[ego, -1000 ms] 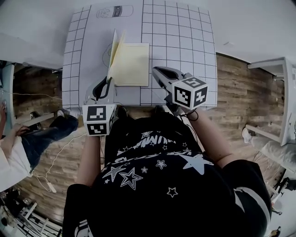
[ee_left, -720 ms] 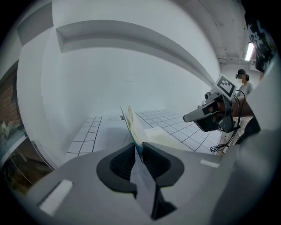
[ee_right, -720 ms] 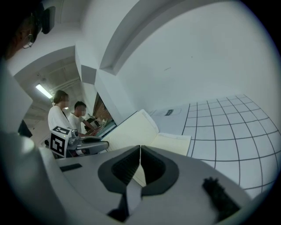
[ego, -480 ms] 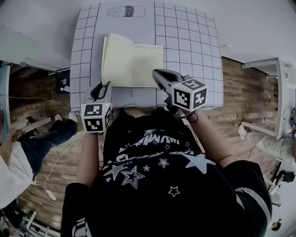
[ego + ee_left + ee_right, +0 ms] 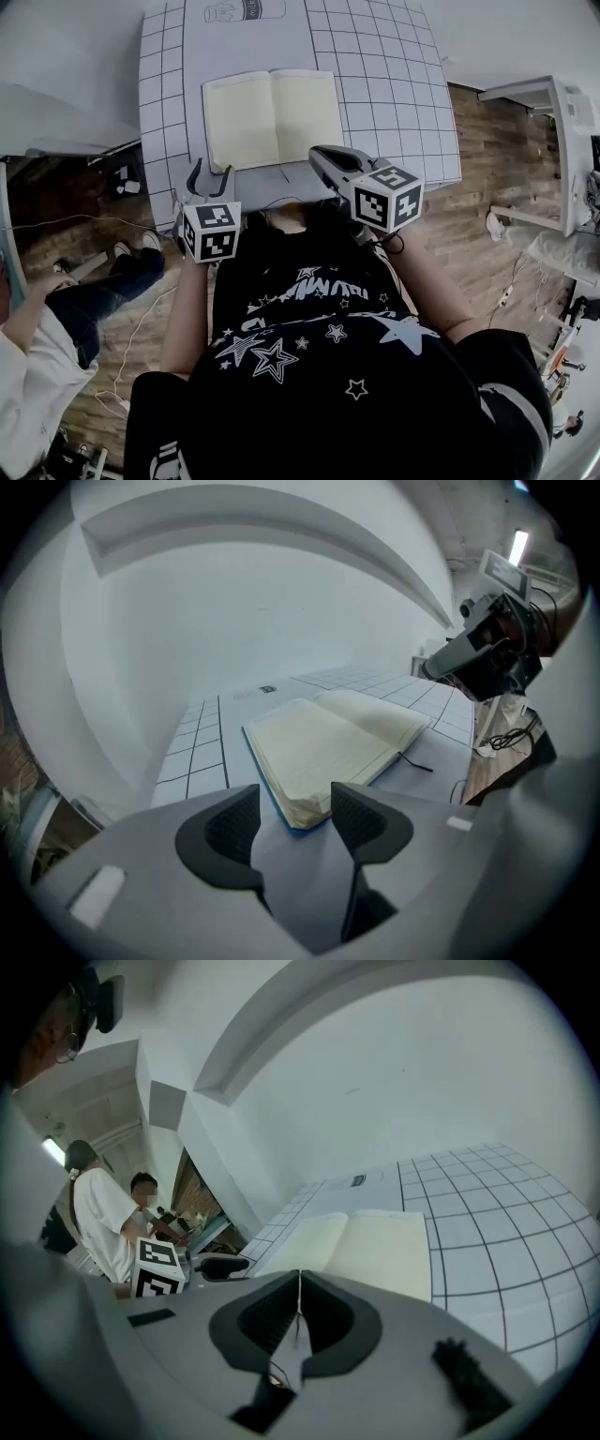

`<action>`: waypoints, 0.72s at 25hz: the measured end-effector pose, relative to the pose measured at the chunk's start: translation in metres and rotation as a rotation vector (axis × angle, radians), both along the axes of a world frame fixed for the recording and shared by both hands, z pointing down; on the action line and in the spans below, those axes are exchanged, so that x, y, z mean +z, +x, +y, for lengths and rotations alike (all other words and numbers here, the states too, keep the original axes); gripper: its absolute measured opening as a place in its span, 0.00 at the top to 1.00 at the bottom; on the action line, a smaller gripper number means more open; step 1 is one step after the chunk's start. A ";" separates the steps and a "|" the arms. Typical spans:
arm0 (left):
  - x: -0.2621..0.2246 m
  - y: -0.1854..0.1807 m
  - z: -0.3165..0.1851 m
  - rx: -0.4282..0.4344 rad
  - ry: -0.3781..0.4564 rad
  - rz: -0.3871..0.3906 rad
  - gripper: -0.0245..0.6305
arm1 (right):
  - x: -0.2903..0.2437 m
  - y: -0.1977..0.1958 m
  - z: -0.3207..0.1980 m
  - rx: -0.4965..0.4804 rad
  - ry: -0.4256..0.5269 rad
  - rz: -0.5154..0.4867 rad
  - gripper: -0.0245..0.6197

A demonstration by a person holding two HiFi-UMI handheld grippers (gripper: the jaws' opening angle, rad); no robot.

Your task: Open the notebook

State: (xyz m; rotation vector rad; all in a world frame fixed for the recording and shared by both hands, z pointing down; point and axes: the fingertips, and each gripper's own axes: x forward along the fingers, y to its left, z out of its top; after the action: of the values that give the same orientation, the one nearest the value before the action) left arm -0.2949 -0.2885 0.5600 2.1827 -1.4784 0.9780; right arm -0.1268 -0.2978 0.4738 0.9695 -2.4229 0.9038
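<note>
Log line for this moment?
cream-paged blue-covered notebook: open flat on white gridded table | left gripper: jaws just been opening, nothing gripped between | right gripper: shut, empty

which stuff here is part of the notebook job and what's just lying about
Job:
- notebook, lying open on the table
- left gripper, jaws have just been opening, nothing between them
- right gripper, jaws together, empty

Lying about:
- cable on the floor
- white rack at the right
</note>
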 end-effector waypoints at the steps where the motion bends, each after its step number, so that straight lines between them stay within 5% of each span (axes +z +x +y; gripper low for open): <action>1: 0.003 0.001 0.002 0.012 -0.007 0.008 0.59 | 0.004 0.000 0.006 0.013 -0.012 0.005 0.94; 11: -0.020 -0.007 0.010 -0.019 0.039 0.083 0.59 | 0.004 0.010 0.035 0.045 -0.001 0.019 0.94; 18: -0.056 0.019 0.035 -0.066 0.089 0.157 0.72 | -0.012 0.032 0.050 0.052 0.030 -0.027 0.94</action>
State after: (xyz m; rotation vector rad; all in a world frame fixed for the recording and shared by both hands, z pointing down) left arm -0.2759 -0.2534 0.5042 2.2003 -1.5353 0.7143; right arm -0.0944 -0.2483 0.4616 1.0427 -2.4511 0.9062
